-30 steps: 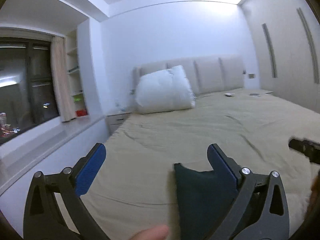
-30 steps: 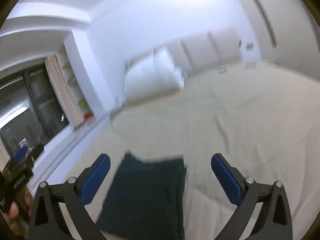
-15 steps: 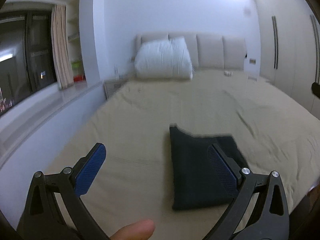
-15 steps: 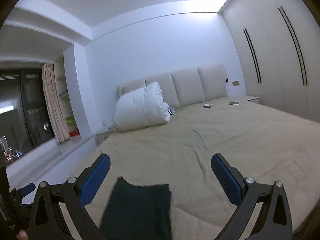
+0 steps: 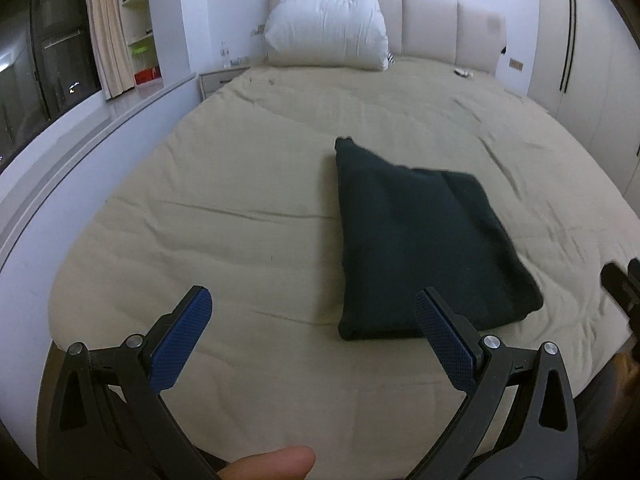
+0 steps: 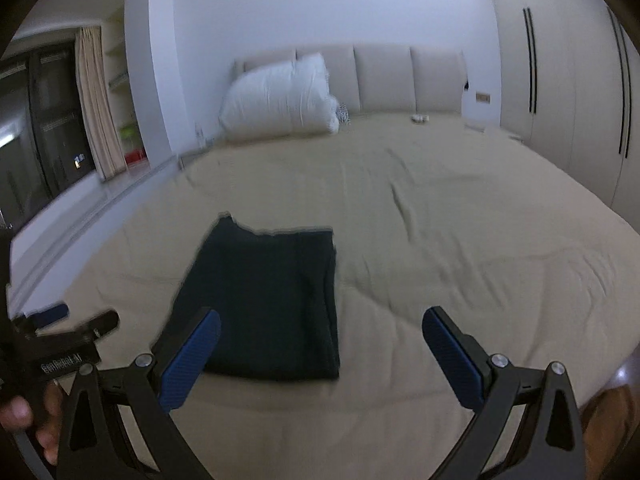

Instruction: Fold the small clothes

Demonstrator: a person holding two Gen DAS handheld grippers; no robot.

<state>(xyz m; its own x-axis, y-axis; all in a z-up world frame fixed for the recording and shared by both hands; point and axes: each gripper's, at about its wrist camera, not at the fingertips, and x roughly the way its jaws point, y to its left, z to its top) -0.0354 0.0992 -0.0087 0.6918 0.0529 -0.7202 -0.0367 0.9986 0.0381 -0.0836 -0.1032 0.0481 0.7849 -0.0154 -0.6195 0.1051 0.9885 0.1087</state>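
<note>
Dark green cloth (image 5: 424, 248), folded into a neat rectangle, lies flat on the beige bed cover (image 5: 248, 168) near the foot of the bed; nothing of mine touches it; my left gripper (image 5: 314, 326) hangs above the cover with its blue-padded fingers (image 5: 180, 344) spread wide and empty, the folded piece just beyond and behind the right-hand pad; a fingertip of my own hand (image 5: 272, 460) shows at the bottom edge of that view; my right gripper (image 6: 322, 338) is likewise held wide apart, gripping nothing, and through its camera the folded cloth (image 6: 272, 300) sits partly behind the left-hand finger (image 6: 188, 364), slightly blurred; at the far left of the right view I see my other hand (image 6: 24, 412) wrapped around the black body of the left tool; at the head of the bed a big white pillow (image 5: 326, 28) leans against the padded beige headboard (image 5: 440, 24); a curtained dark window (image 5: 48, 44) runs along the left wall, and pale wardrobe doors (image 5: 576, 48) with slim black handles stand on the right; a small nightstand (image 5: 220, 80) sits beside the bed's far left corner
</note>
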